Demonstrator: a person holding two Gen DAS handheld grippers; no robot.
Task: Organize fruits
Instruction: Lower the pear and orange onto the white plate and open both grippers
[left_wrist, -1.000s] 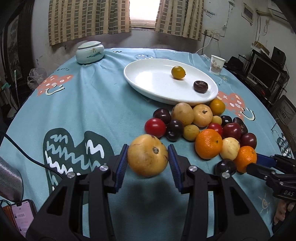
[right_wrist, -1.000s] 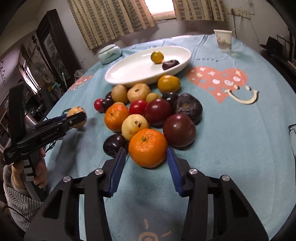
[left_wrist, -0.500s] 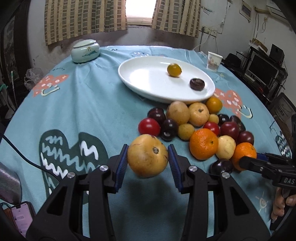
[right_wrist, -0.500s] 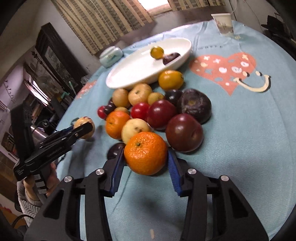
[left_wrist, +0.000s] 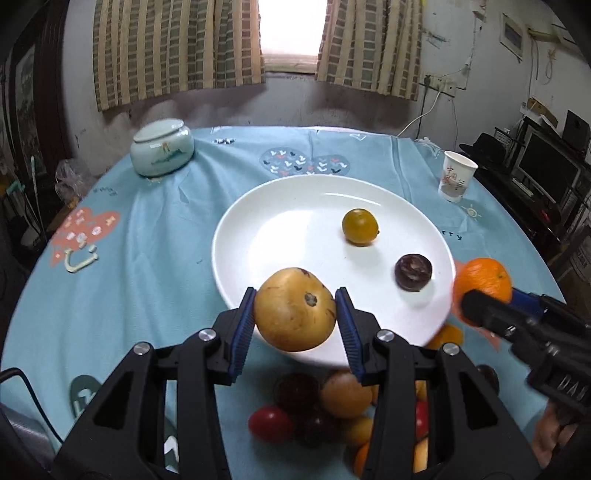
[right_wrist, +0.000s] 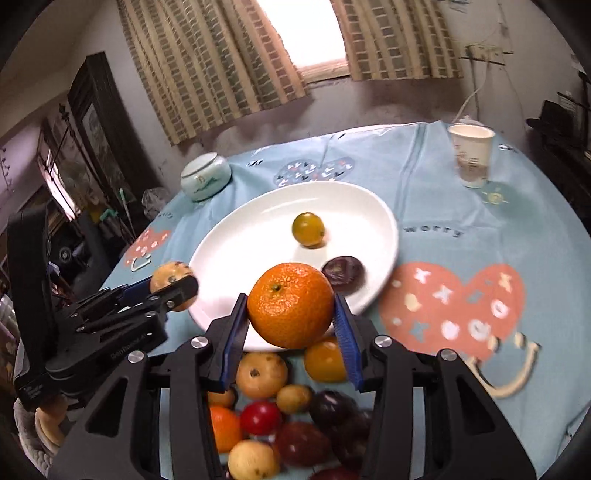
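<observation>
Fruit pile (left_wrist: 332, 413) blurred, behind gripper frame.

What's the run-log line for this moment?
left gripper: shut on tan fruit | right gripper: shut on orange | both above white plate rim

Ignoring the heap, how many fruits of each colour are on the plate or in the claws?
Yellow fruit, on the plate: 1
Dark purple fruit, on the plate: 1
Tan fruit, in the left gripper: 1
Orange fruit, in the right gripper: 1
Total: 4
</observation>
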